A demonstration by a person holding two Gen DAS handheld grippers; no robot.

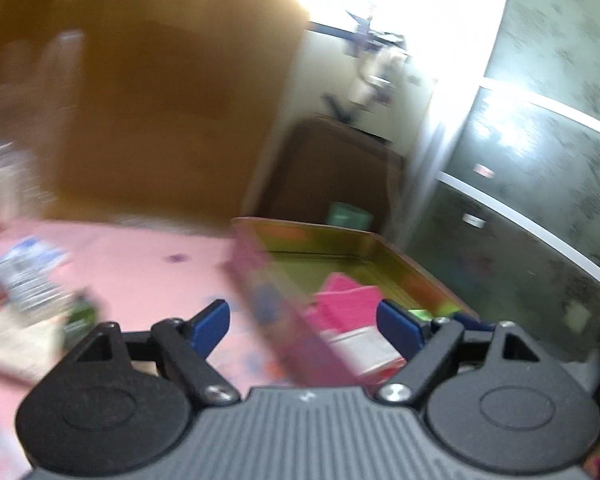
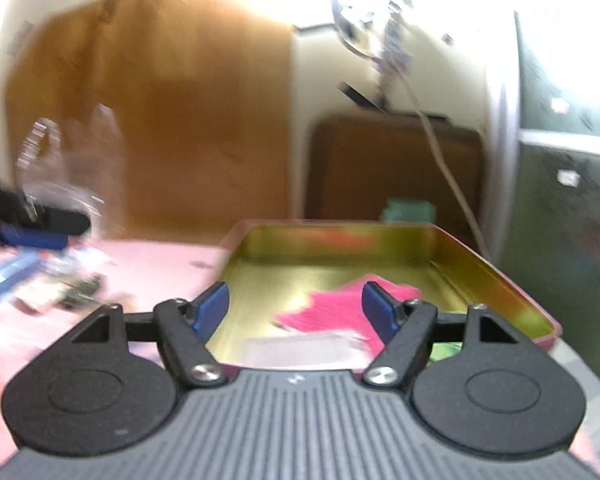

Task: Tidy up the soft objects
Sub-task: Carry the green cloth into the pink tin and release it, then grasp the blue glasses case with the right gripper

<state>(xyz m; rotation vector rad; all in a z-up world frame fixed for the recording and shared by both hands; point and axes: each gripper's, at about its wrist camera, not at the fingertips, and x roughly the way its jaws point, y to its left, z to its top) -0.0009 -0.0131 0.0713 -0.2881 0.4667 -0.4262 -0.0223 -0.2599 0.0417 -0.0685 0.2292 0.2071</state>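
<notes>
Ribbed grey claw [image 2: 296, 308] gapes above shiny gold tin [image 2: 496, 276] holding pink cloth [image 2: 332, 304].

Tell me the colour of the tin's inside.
Shiny gold-yellow tin, clearest in the right wrist view.

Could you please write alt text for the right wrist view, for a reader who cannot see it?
The open, empty right gripper hangs over a shallow gold-lined metal tray on a pink tablecloth; a bright pink cloth lies inside the tray. Blurred small items sit at left, with a brown board behind.
</notes>
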